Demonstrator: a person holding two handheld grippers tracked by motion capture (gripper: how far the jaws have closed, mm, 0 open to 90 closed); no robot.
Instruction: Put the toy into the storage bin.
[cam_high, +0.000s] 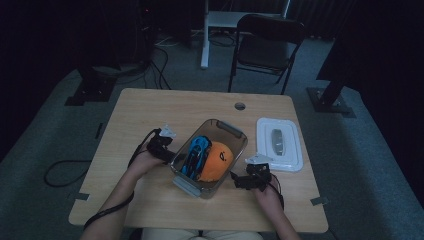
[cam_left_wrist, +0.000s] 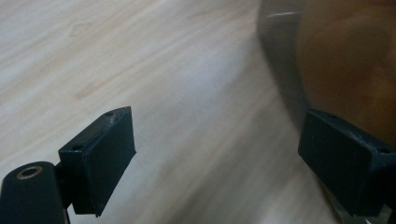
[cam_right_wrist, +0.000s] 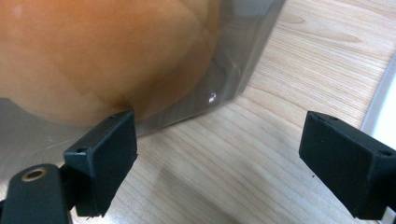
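A clear plastic box (cam_high: 235, 131) stands on the wooden table (cam_high: 150, 110), holding a blue toy car (cam_high: 196, 154) and an orange cap (cam_high: 216, 161). My left gripper (cam_high: 167, 154) sits against the box's left side, jaws open with bare table between them (cam_left_wrist: 215, 149); the box wall (cam_left_wrist: 280, 79) curves past its right jaw. My right gripper (cam_high: 239, 181) rests at the box's near right corner, jaws open over bare wood (cam_right_wrist: 219, 163). The box corner (cam_right_wrist: 238, 60) with the orange cap (cam_right_wrist: 93, 51) behind it looms just ahead of the left jaw.
A white lid (cam_high: 280, 144) lies flat on the table right of the box; its edge (cam_right_wrist: 378, 102) shows beside my right gripper. A cable hole (cam_high: 240, 106) is at the table's far edge. A folding chair (cam_high: 265, 47) stands beyond the table.
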